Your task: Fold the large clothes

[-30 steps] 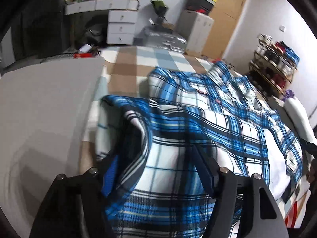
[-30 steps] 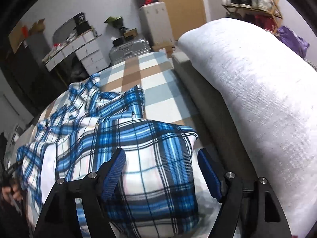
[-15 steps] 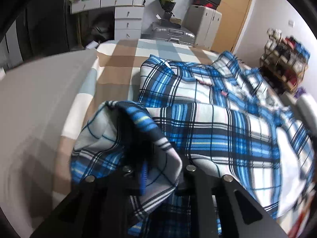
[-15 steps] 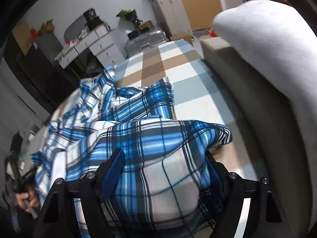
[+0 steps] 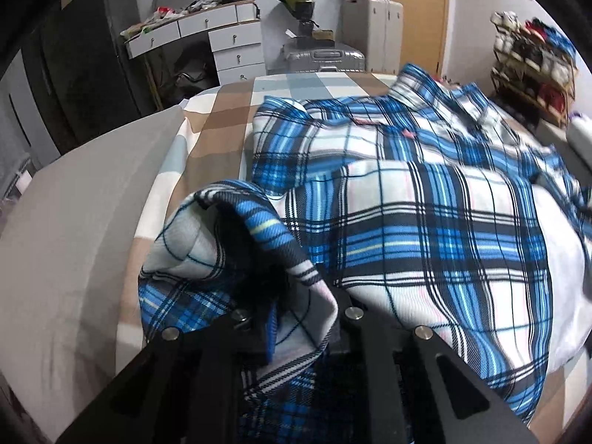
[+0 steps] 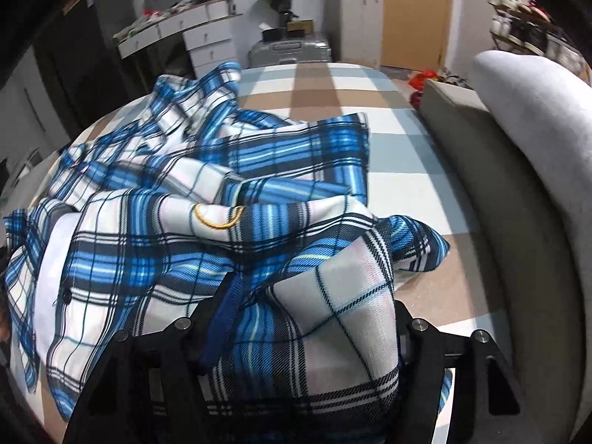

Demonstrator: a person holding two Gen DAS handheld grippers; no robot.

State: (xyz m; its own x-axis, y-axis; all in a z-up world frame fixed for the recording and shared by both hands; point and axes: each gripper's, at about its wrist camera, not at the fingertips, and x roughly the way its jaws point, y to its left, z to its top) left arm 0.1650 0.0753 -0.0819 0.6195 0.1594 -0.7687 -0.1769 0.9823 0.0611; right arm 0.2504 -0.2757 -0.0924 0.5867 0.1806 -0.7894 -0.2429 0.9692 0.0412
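A grey padded bed edge (image 5: 63, 244) is seen at the far left of the left wrist view, beside a bed (image 5: 218, 129) covered in a brown, white and pale blue checked sheet. Behind the bed, a white drawer unit (image 5: 236, 55) with clutter on top, a silver suitcase (image 5: 322, 57), a pale cabinet (image 5: 370, 33) and a wooden door (image 5: 421, 18) are lined along the wall. A rack of shoes (image 5: 532, 63) stands at the far right.

A blue-and-white plaid shirt (image 5: 425, 214) is spread over the bed, rumpled, with one edge doubled over toward the camera. In the right wrist view, the same shirt (image 6: 155, 244) is bunched up, and a grey cushioned headboard (image 6: 536, 155) rises just beside it on the right, close to the working side.

The left hand-held gripper (image 5: 296, 318) is closed narrowly, with a raised fold of the shirt pinched between its fingers. The right hand-held gripper (image 6: 307, 318) is set fairly wide, and its jaws are closing around a thick bunch of the shirt's fabric, which fills the gap between the blue pad (image 6: 225, 318) on the left and the opposite finger; the fabric is touched on both sides.
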